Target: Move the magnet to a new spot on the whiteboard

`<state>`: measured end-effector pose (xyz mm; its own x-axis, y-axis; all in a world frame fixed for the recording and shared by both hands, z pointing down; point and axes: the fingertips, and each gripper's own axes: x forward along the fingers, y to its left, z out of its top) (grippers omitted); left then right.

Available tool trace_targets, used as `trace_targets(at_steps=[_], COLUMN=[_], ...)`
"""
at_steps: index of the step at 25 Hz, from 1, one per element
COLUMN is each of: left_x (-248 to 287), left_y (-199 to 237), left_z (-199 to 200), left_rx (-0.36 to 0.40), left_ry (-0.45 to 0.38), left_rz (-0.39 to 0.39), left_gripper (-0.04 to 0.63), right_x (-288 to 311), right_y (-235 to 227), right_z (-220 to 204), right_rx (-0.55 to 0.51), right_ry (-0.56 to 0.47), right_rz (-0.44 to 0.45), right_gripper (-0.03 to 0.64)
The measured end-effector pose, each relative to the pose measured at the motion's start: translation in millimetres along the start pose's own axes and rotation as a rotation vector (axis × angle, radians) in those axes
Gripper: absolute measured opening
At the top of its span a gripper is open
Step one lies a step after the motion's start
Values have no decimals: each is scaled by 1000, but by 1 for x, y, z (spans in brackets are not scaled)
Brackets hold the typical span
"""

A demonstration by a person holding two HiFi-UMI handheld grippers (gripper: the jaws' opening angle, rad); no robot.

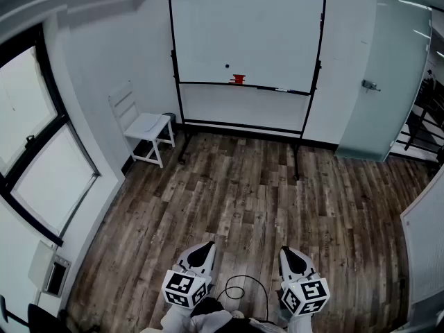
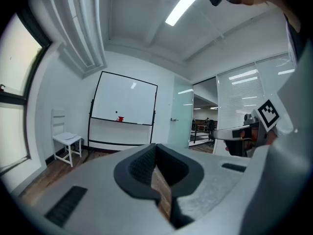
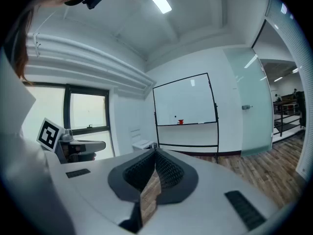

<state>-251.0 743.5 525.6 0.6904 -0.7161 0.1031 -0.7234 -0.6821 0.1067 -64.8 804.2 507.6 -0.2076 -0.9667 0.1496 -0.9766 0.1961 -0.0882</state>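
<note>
Magnet sits low on the whiteboard, near its bottom edge and up-left of a red item on the ledge. Left gripper and right gripper are both closed, empty and well apart from it. Best to walk close first, then open one squarely around the magnet.

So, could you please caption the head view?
Left claw and right claw shut, empty; whiteboard with magnet across the room.

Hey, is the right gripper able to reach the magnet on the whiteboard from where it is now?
Probably not from here. The right gripper is held across the room from the magnet on the whiteboard. Only wooden floor lies between, so walking up looks unobstructed.
</note>
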Motion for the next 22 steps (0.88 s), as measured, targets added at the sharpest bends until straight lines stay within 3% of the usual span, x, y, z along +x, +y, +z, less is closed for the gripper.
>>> trace_targets(at_steps=[15,22], left_x=[-16,-14], left_y=[-21,-20], left_z=[-17,-16], left_rx=[2,4], left_ry=[33,31], left_rz=[21,32], left_gripper=[9,9], right_x=[-12,-12], right_y=[10,1], right_z=[-16,-19], right_rx=[43,64], right_ry=[15,-1], right_rz=[43,16], right_gripper=[29,29])
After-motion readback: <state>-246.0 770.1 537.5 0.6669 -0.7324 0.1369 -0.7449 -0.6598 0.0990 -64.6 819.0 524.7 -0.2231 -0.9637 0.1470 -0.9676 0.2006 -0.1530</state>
